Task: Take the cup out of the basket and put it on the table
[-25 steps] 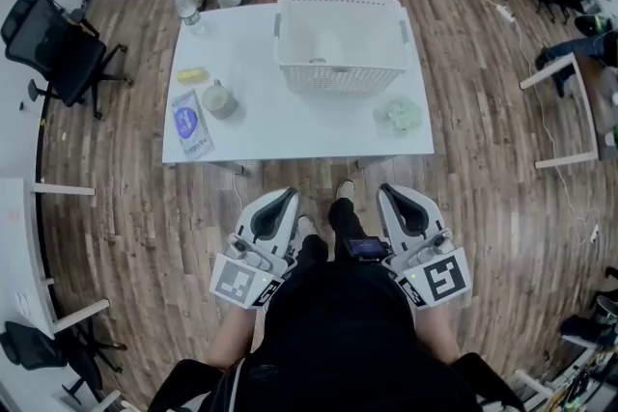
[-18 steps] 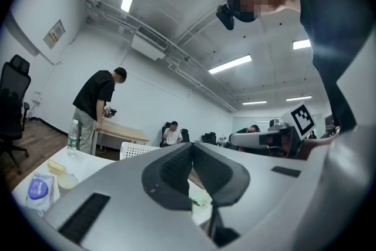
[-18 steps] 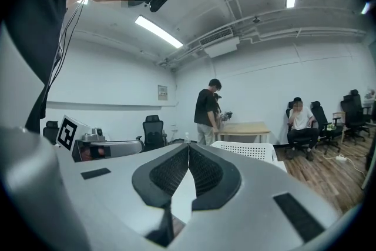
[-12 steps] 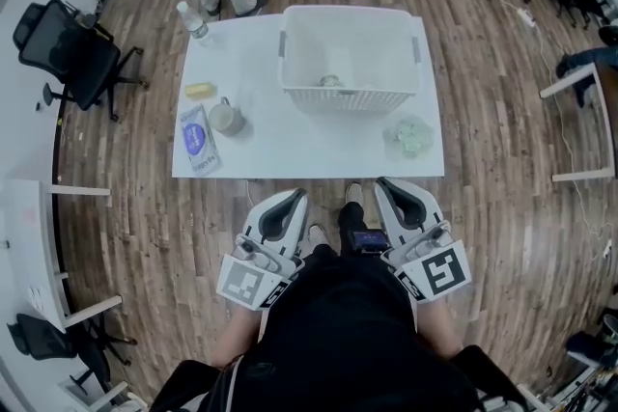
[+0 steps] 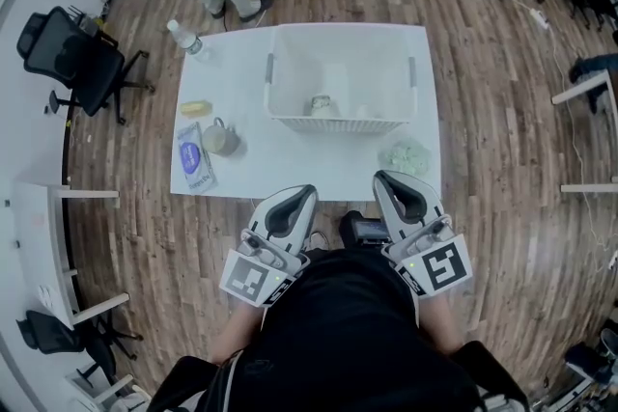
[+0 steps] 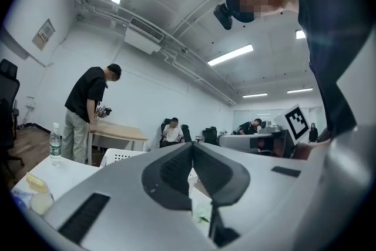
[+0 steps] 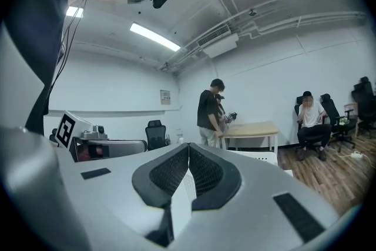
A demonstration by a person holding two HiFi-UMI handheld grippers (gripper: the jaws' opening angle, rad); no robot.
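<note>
Head view: a person stands at the near edge of a white table point(image 5: 290, 171), with a left gripper point(image 5: 305, 193) and a right gripper point(image 5: 383, 178) held close to the body. Each gripper has its jaws pressed together on nothing. The cup point(image 5: 322, 105) lies inside the white basket point(image 5: 338, 123), ahead of both grippers, roughly between them and well beyond their tips. By the look of it the task is not yet begun: the reach into the basket, the grasp, the lift and the setting-down on the table all remain.
</note>
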